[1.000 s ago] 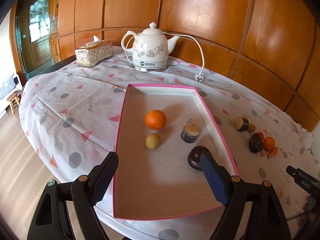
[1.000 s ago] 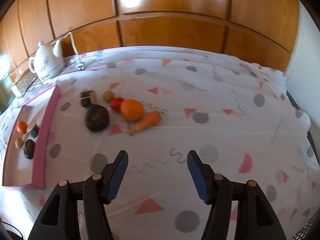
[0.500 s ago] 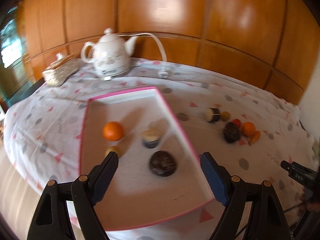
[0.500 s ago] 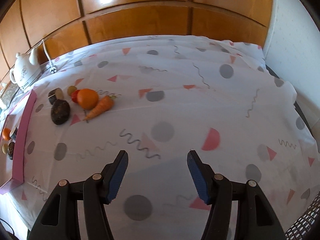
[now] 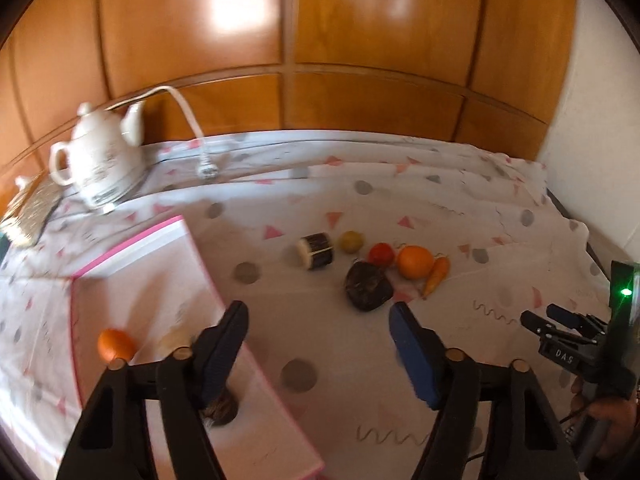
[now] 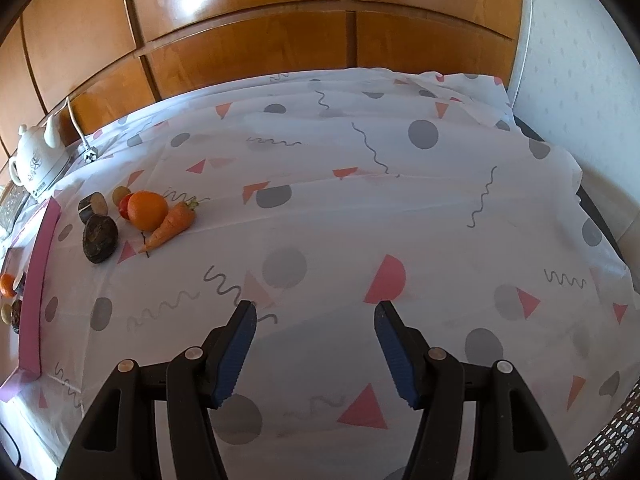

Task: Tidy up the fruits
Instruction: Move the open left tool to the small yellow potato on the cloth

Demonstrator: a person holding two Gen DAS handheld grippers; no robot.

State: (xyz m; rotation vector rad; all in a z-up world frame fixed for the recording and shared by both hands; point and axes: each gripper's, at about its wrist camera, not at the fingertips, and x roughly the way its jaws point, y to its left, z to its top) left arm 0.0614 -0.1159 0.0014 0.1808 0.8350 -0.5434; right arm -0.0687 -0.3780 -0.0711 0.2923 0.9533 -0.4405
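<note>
I hold two grippers above a bench covered in a white cloth (image 6: 360,208) printed with grey dots and pink triangles. My left gripper (image 5: 318,354) is spread wide and holds nothing; it hangs over the right rim of a shallow pink-edged tray (image 5: 224,300). My right gripper (image 6: 314,354) is also wide and empty, low over a bare stretch of cloth, well apart from any fruit.

Inside the tray, in the left view, I see an orange (image 5: 115,345), a pale yellowish fruit (image 5: 175,339) just beside it, and a dark round item (image 5: 222,410) partly hidden behind my left finger.

Outside the tray, a loose cluster sits on the cloth: a short dark cylinder with a pale cut end (image 5: 315,250), a small yellow-green fruit (image 5: 351,241), a red fruit (image 5: 381,254), a second orange (image 5: 415,262), a carrot (image 5: 436,274) touching that orange, and a large dark lumpy piece (image 5: 368,286) nearest my left gripper.

A white kettle (image 5: 100,160) stands at the back left by the wooden wall.

I judge the sorting is partway done, with the cluster yet to go in. The likely next move is to reach forward with the left gripper, straddle the dark lumpy piece, and close without nudging the red fruit just behind it.
</note>
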